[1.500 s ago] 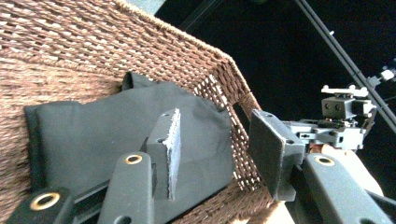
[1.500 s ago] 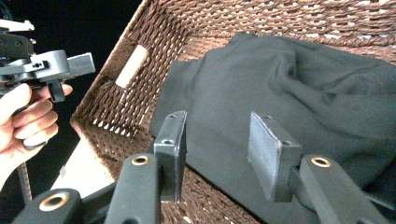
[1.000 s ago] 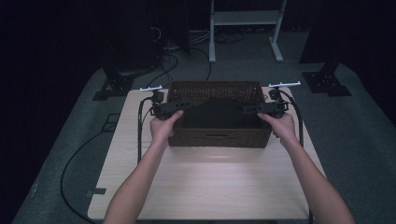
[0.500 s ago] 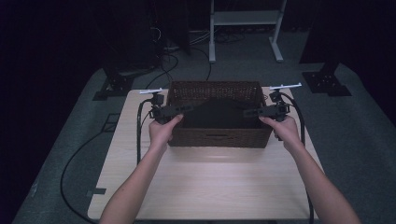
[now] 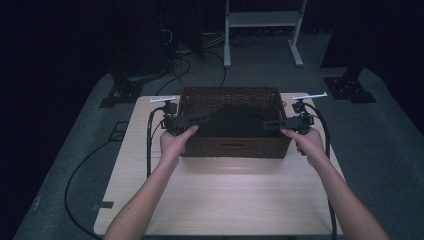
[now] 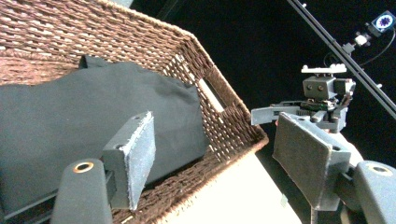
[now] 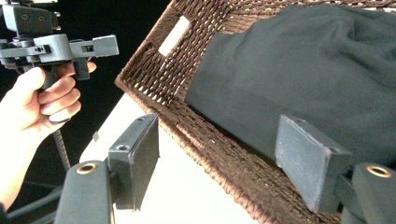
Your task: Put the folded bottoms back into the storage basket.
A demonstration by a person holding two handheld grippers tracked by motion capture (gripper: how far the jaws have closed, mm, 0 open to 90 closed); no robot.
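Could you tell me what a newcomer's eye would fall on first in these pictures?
Most likely the brown wicker basket at the far middle of the pale wooden table, with a dark cloth lying inside it. Next, the left gripper and right gripper, one over each end of the basket; their jaws have just been opening and hold nothing.

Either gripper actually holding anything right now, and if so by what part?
Nothing is held. Both the left gripper and the right gripper have just been opening; their jaws straddle the wicker basket's near rim without pressing it. The dark cloth lies inside.
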